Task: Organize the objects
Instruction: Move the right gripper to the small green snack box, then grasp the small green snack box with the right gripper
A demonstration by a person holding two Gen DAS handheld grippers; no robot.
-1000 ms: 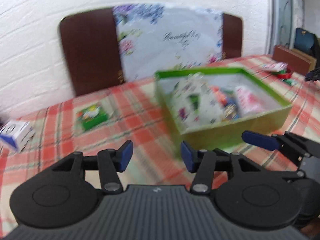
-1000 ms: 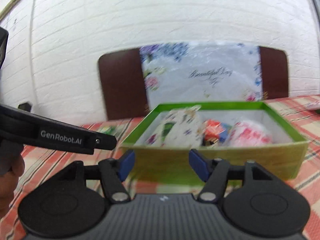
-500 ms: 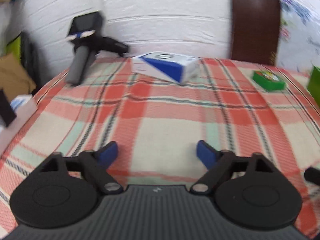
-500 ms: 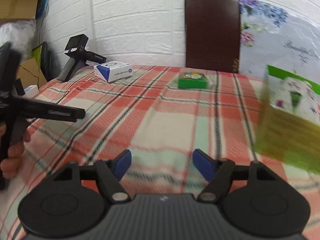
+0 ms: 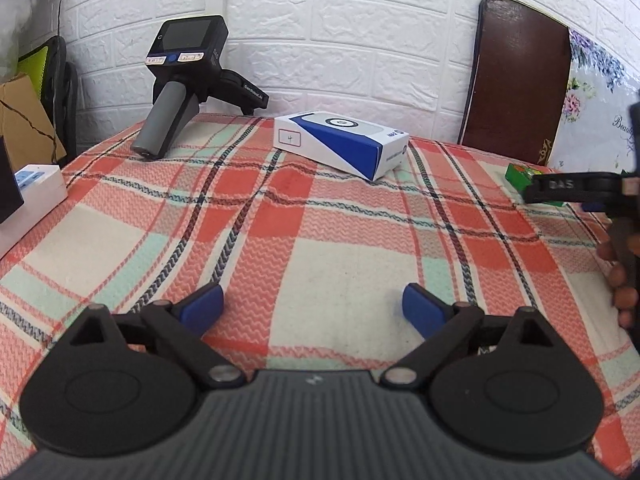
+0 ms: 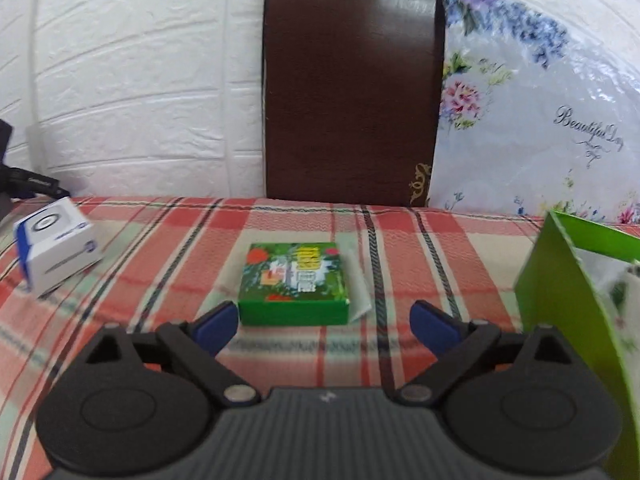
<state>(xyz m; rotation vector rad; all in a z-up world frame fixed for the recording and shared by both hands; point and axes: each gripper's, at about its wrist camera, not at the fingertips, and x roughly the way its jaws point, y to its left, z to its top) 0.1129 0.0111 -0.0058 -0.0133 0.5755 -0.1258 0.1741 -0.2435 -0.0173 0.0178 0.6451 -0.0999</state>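
Plaid cloth in red, cream and mint (image 5: pixel 320 248) covers the whole table, with a dark brown board (image 6: pixel 352 80) leaning on the white brick wall behind it. At the right edge of the right wrist view stands a green open box (image 6: pixel 560 280). Farther left lies a white-and-blue carton (image 5: pixel 344 144), beside a spare black handheld device (image 5: pixel 180 80). Both the left gripper (image 5: pixel 312 306) and the right gripper (image 6: pixel 323 322) are spread wide and hold nothing. Smallest, a flat green packet (image 6: pixel 294 280) lies on the cloth just ahead of the right gripper's fingertips.
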